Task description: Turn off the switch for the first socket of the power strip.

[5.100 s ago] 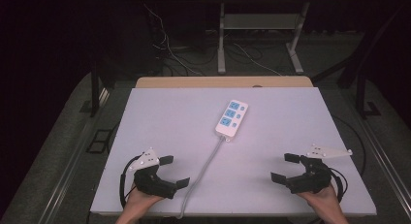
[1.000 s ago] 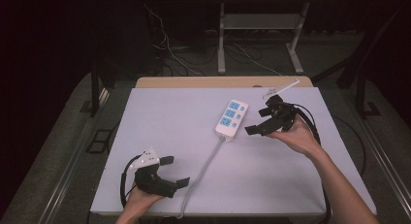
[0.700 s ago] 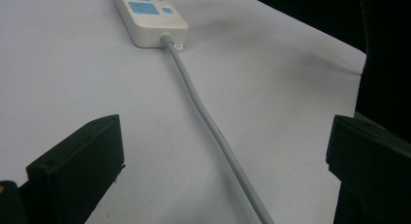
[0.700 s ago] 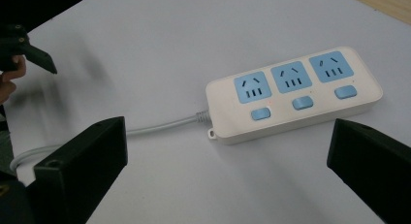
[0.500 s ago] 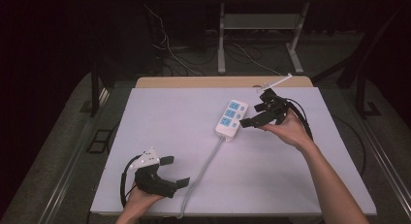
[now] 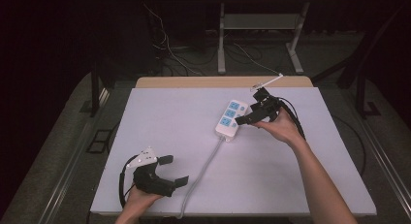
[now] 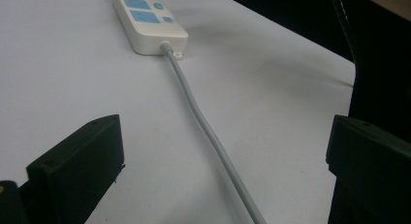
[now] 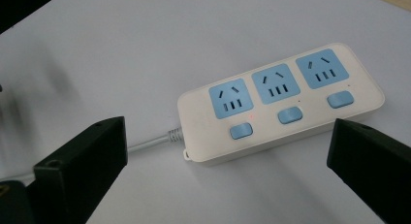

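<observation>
High view: a white rectangular plastic power strip (image 6: pixel 230 118) with three light-blue socket faces lies just right of the frame's centre, on a pale lavender-white table top (image 6: pixel 160 122), tilted so its long axis runs from upper right to lower left. A grey round cable (image 6: pixel 203 169) leaves its lower end and curves down to the bottom edge of the table. The right gripper (image 6: pixel 246 116), black and held in the person's right hand (image 6: pixel 278 128), sits just beside the strip's right edge in the upper right of the table, its jaws spread apart and pointing left at the strip; whether a jaw tip touches the casing cannot be told. The left gripper (image 6: pixel 173 170), black with a grey three-cornered plate on top, rests in the lower left of the frame, well apart from the strip, jaws spread wide with nothing between them, and close to the cable.

Right gripper view: the strip (image 8: pixel 281 105) fills the centre right, its three small blue rocker buttons along the lower side, with the two black jaws wide at the bottom corners and nothing clamped.

Left gripper view: the cable (image 7: pixel 208 136) runs between the parted jaws up to the strip (image 7: pixel 148 20) at the top left.
</observation>
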### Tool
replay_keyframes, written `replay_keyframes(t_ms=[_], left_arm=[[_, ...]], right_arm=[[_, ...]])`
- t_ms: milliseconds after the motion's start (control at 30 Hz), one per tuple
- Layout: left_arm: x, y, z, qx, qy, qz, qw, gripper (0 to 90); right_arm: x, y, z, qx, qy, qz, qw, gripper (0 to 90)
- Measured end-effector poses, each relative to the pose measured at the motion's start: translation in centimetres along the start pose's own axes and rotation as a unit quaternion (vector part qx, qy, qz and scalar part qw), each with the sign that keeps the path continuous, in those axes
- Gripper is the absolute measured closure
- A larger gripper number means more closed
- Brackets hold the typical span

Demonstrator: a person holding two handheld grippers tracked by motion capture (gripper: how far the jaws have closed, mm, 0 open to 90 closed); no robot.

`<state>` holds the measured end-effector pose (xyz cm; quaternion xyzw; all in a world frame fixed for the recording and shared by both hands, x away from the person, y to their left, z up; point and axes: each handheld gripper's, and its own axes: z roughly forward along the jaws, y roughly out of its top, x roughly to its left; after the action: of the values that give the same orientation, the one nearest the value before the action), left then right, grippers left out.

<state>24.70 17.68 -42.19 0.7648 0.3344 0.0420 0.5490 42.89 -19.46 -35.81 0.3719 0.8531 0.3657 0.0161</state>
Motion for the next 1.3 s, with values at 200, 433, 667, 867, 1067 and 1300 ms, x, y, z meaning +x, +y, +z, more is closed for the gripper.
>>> replay_keyframes(t_ms=[200,433,667,867,1067,1300], left_arm=[[0.1,0.0,-0.1,-0.003,-0.002,-0.002,1.0,0.0],[0.0,0.0,-0.1,0.002,0.001,0.003,1.0,0.0],[0.0,0.0,0.0,0.003,0.003,0.006,1.0,0.0],[-0.1,0.0,0.0,0.004,0.005,0.008,0.9999,0.0],[-0.1,0.0,0.1,0.005,0.004,0.008,0.9999,0.0],[0.0,0.0,0.0,0.004,0.004,0.006,1.0,0.0]], right_arm=[[-0.6,-0.1,0.8,0.0,-0.002,0.006,1.0,0.6],[-1.0,-0.2,1.9,0.008,0.01,0.001,0.9999,25.2],[-1.3,-0.2,2.7,0.012,0.02,-0.002,0.9997,47.9],[-1.3,-0.3,3.4,0.022,0.016,-0.005,0.9996,72.0],[-1.5,-0.4,3.9,0.016,0.015,-0.006,0.9997,89.5],[-1.8,-0.6,4.9,0.029,0.012,-0.005,0.9995,89.6]])
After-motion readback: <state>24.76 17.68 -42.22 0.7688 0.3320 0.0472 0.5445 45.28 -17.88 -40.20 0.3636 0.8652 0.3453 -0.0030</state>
